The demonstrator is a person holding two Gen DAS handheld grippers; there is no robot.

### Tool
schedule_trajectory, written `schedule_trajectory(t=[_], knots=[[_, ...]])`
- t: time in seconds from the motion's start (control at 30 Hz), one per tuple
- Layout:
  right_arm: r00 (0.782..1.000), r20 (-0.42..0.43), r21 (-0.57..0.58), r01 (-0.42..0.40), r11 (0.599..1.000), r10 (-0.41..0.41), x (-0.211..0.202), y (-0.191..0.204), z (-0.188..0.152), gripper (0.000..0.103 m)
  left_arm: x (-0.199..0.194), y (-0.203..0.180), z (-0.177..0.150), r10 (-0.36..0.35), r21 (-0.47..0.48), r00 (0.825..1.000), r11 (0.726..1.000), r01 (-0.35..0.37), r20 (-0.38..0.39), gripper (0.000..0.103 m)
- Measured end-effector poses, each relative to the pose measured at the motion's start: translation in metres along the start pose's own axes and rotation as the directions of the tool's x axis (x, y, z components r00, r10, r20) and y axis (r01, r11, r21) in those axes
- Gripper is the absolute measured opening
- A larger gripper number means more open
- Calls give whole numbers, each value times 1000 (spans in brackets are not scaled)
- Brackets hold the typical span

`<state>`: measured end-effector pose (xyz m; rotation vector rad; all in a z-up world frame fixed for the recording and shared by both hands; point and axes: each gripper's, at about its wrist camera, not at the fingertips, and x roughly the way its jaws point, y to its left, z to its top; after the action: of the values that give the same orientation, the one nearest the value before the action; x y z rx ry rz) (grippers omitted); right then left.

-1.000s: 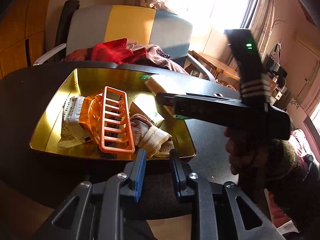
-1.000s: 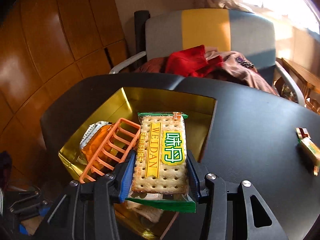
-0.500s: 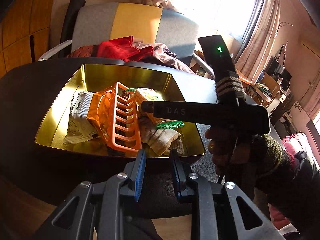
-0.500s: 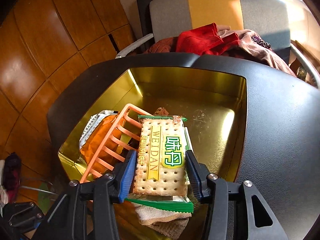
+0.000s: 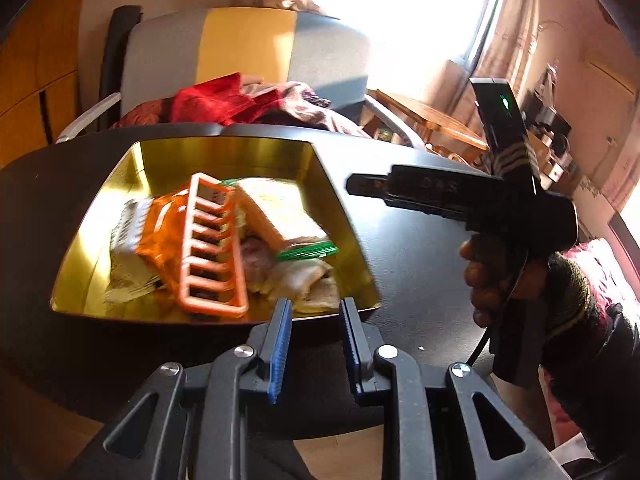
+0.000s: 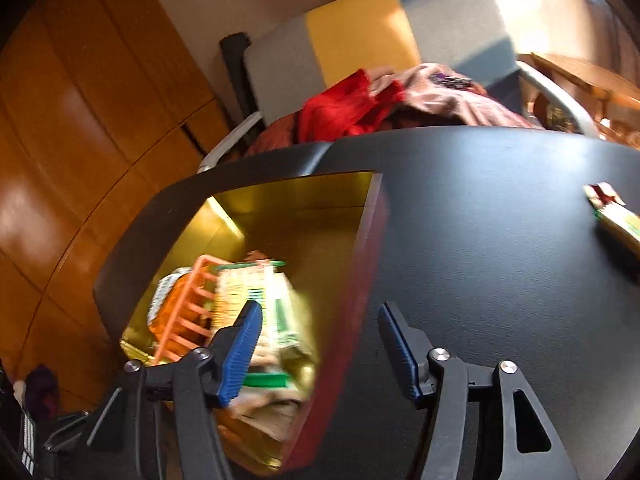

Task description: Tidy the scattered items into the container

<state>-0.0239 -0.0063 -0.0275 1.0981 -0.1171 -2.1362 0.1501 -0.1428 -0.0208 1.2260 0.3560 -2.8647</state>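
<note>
Right wrist view: right gripper with jaws opening, nothing between them, over the near right rim of the gold-lined rectangular tin. Green-edged cracker packet already inside, leaning on the orange plastic rack. Remaining small green-and-red snack packet far right on the black table, long axis slanting near-right, closer to the right hand. Left gripper parted slightly, empty, near the tin's near rim.

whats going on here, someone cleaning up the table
A person with a gripper in each hand is tidying things into the gold tray. The right gripper, jaws opening and empty, is beside the tray; the cracker pack lies inside. The left gripper hangs empty. One snack pack remains on the table.
</note>
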Motion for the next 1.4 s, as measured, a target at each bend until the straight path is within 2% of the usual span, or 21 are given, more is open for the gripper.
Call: schedule_trajectory(t=[0.17,0.37,0.47,0.6,0.7,0.83,1.03,1.17,1.23,1.4], knots=[[994,28,124,103,987,-107,-31,-61,-17,64,13,-38,29,-69,72,998,995,69,-9,26],[964,77,255,226,940,-253,-82,-135,-38,64,48,-103,99,-161,166,987,973,159,0,32],[947,91,303,270,914,-309,-102,-164,-47,65,82,-138,134,-207,194,978,958,209,-31,32],[928,96,319,313,895,-359,-117,-188,-55,65,132,-188,169,-230,254,971,937,240,-71,32],[922,98,321,326,889,-374,-122,-203,-59,65,178,-220,190,-261,266,956,919,290,-137,32],[921,98,312,331,890,-377,-123,-216,-61,66,243,-255,211,-280,243,931,910,335,-235,32],[925,85,322,326,889,-371,-121,-235,-64,67,323,-293,223,-283,261,901,890,375,-329,32],[924,77,324,332,886,-375,-121,-242,-64,68,350,-290,216,-271,244,887,894,376,-373,32],[924,82,326,329,886,-373,-123,-243,-64,68,352,-280,207,-266,238,883,897,374,-387,32],[922,97,314,329,891,-375,-127,-237,-64,69,331,-246,180,-234,224,894,915,335,-381,31]])
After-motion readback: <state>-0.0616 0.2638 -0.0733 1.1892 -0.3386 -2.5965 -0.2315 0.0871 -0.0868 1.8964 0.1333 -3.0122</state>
